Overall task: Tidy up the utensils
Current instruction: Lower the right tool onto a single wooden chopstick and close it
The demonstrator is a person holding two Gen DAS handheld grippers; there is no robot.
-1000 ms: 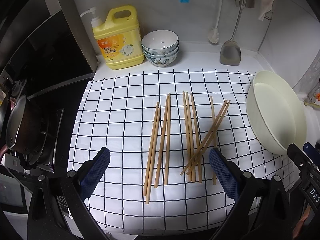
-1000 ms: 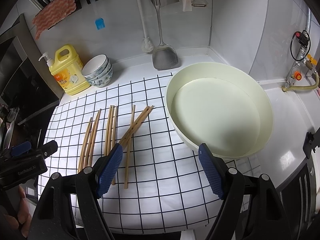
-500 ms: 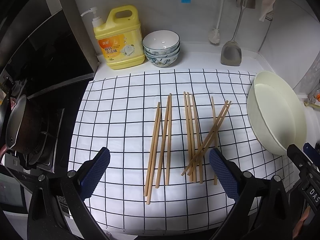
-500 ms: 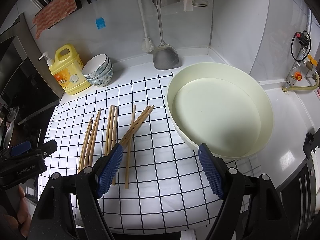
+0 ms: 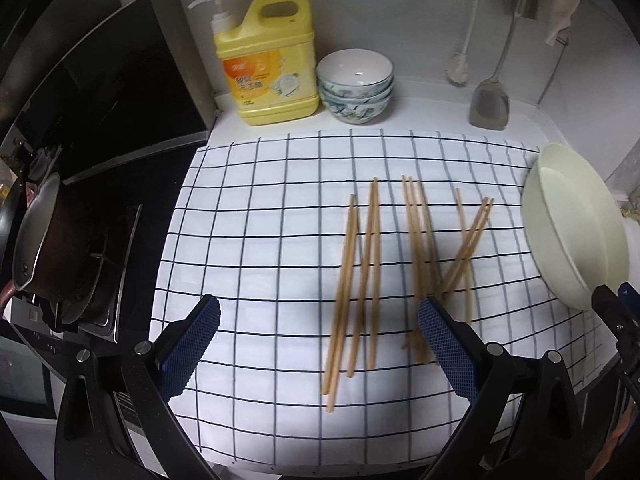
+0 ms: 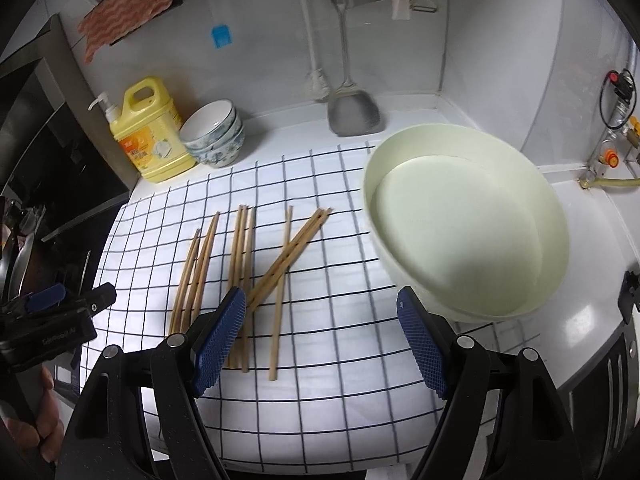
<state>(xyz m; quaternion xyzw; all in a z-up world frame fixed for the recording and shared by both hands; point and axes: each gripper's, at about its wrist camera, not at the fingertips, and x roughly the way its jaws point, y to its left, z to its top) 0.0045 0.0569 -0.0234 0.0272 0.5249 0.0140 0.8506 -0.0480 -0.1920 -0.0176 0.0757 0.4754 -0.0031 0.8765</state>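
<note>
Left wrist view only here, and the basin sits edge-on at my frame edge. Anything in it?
Observer: No. The cream basin is empty inside.
Operator: Right hand-held gripper state?
Observer: The right hand-held gripper is open and holds nothing, over the checked cloth between the chopsticks and the basin.
Operator: Nearest chopstick to it?
Observer: The single chopstick crossing the slanted pair. In the right wrist view its near end shows just inside the left pad.
</note>
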